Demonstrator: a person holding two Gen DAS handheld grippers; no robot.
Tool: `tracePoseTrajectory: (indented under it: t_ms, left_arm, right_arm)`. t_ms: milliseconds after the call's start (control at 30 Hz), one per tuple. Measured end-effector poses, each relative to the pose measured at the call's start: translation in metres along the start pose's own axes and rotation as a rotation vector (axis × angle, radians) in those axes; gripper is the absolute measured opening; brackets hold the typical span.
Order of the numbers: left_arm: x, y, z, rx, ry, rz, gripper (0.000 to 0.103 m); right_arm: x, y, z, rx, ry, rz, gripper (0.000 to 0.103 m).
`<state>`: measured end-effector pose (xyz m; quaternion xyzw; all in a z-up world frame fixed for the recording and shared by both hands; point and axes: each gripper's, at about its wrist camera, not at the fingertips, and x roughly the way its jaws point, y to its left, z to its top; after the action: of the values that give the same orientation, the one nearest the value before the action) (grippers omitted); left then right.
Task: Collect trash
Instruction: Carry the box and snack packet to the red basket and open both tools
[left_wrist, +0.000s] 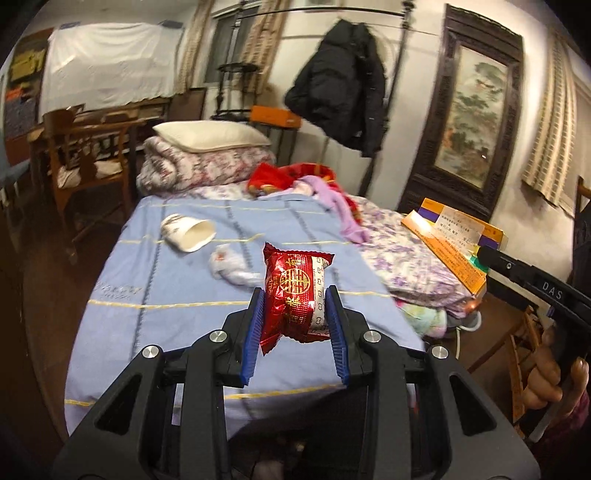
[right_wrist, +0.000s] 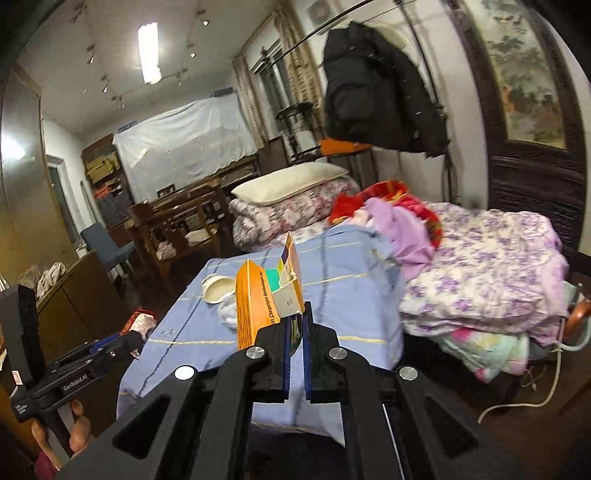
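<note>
My left gripper (left_wrist: 295, 295) is shut on a red foil snack wrapper (left_wrist: 295, 291) and holds it above the blue bedsheet (left_wrist: 147, 288). My right gripper (right_wrist: 296, 314) is shut on an orange cardboard box (right_wrist: 258, 299), held upright over the bed; the box also shows at the right of the left wrist view (left_wrist: 450, 236). On the sheet lie a tipped white paper cup (left_wrist: 188, 232), also seen in the right wrist view (right_wrist: 218, 288), and a crumpled clear plastic bag (left_wrist: 231, 266).
A purple floral quilt (right_wrist: 480, 273) and red and lilac clothes (left_wrist: 317, 184) are piled on the bed's right side. A pillow (left_wrist: 210, 136) lies on folded bedding at the head. A wooden chair (left_wrist: 85, 166) stands left. A black coat (left_wrist: 343, 85) hangs behind.
</note>
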<state>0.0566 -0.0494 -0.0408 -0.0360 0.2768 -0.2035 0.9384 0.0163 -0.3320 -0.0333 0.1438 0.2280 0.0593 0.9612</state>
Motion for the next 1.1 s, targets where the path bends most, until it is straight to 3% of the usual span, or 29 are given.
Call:
tracePoseTrajectory:
  t_ms: [233,400,733,833,933,1100]
  left_arm:
    - [0.011,-0.064,-0.002,0.063,0.067,-0.116,0.034]
    - [0.031,-0.109,-0.011,0.131,0.127,-0.158,0.034]
    - [0.1,-0.181,-0.04,0.253,0.271,-0.232,0.034]
    - [0.121,-0.19,-0.05,0.266,0.318,-0.245,0.034]
    - [0.137,-0.198,-0.058,0.284,0.355,-0.247,0.034]
    - [0.157,-0.217,-0.071,0.322,0.402,-0.264,0.034]
  right_arm:
    - [-0.046,-0.06,-0.008,0.035,-0.008,-0.058,0.006]
    - [-0.056,-0.108,-0.028,0.065,0.025,-0.132,0.006]
    - [-0.003,-0.204,-0.102,0.223,0.246,-0.245,0.006]
    - [0.025,-0.226,-0.133,0.285,0.341,-0.255,0.01]
    - [0.038,-0.242,-0.157,0.367,0.399,-0.233,0.022]
    - [0.014,-0.248,-0.149,0.389,0.316,-0.246,0.028]
